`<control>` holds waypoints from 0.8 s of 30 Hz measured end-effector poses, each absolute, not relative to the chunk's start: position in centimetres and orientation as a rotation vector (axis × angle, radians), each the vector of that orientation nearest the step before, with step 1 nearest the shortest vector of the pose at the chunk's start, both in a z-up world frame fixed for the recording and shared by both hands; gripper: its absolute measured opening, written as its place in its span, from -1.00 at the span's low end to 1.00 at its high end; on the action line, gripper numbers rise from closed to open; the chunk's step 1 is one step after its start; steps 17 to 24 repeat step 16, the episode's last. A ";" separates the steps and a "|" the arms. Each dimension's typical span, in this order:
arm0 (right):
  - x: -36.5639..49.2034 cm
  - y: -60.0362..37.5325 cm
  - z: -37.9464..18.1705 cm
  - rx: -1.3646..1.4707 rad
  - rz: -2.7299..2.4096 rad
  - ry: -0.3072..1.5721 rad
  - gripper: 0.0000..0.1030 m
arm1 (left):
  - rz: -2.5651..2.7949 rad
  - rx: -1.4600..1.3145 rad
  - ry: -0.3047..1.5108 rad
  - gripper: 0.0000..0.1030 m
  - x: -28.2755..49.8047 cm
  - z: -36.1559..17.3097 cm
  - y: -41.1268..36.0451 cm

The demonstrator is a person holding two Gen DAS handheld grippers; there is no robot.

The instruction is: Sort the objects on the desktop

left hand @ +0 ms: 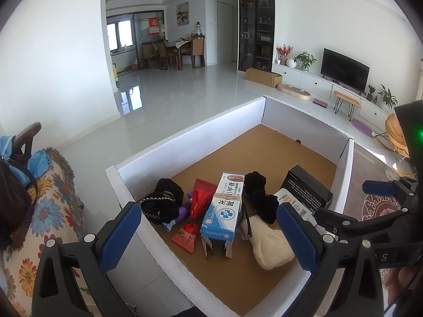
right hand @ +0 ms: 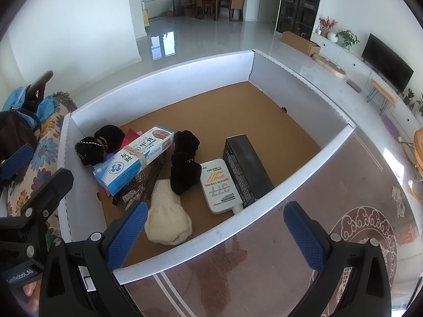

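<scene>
Left tongs (left hand: 211, 229) hide sunscreen tube (left hand: 293, 203) partly.

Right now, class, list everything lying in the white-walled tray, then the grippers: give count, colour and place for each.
tray: one, white walls, brown floor.
medicine box: one, blue and white, rubber-banded, left of centre.
black scrunchies: three, one centre, two at the left wall.
knit item: one, cream, near wall.
sunscreen tube: one, white, beside the black box.
black box: one, right side.
red packets: two, left of the medicine box.
rhinestone clips: silver, count unclear, under the medicine box.
left gripper: open, over the tray.
right gripper: open, over the near wall.
</scene>
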State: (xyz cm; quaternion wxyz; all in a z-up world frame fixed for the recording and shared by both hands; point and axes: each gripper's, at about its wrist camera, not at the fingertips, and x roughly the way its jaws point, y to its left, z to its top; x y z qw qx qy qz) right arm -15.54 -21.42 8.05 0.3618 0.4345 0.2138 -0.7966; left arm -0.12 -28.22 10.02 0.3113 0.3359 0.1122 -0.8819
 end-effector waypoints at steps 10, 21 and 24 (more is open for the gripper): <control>-15.7 -21.2 8.1 1.119 -2.059 0.538 0.99 | -2.334 0.892 0.305 1.00 -0.1 10.1 -28.2; -15.9 -21.0 7.8 1.129 -2.063 0.537 0.99 | -2.330 0.843 0.324 1.00 0.4 10.5 -28.1; -15.9 -21.0 7.8 1.129 -2.063 0.537 0.99 | -2.330 0.843 0.324 1.00 0.4 10.5 -28.1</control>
